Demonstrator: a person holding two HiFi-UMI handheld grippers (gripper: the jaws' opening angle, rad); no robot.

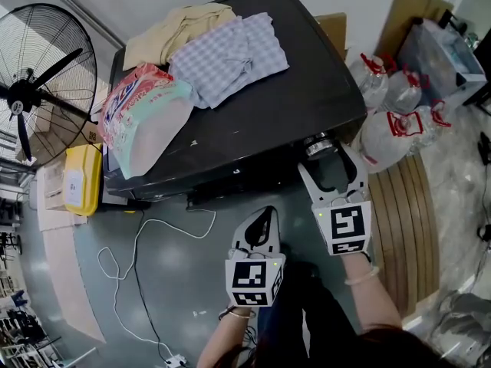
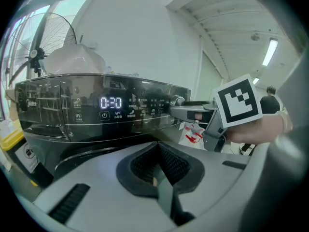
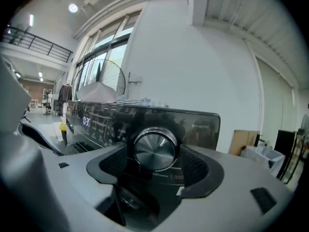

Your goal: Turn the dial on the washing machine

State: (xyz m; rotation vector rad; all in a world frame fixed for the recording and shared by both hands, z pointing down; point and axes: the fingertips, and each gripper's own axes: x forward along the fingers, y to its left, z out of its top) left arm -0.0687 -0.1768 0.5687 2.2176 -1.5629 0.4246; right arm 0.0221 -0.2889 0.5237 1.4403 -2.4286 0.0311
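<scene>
The black washing machine (image 1: 261, 121) stands in front of me, its control panel (image 2: 116, 108) lit with a time display. Its round metal dial (image 3: 155, 150) sits at the panel's right end, also seen as the dial (image 1: 318, 146) from above. My right gripper (image 1: 328, 161) is open around the dial, one finger on each side, with narrow gaps between pads and knob. From the left gripper view the right gripper (image 2: 190, 112) reaches the dial (image 2: 177, 101) from the right. My left gripper (image 1: 261, 221) is shut and empty, held back from the machine's front.
On the machine's lid lie a detergent bag (image 1: 142, 117) and folded clothes (image 1: 222, 52). A standing fan (image 1: 38, 83) and a yellow container (image 1: 83, 179) are at the left. White cable (image 1: 138, 259) runs over the floor. Plastic bags (image 1: 391, 106) and wooden boards (image 1: 410, 221) are at the right.
</scene>
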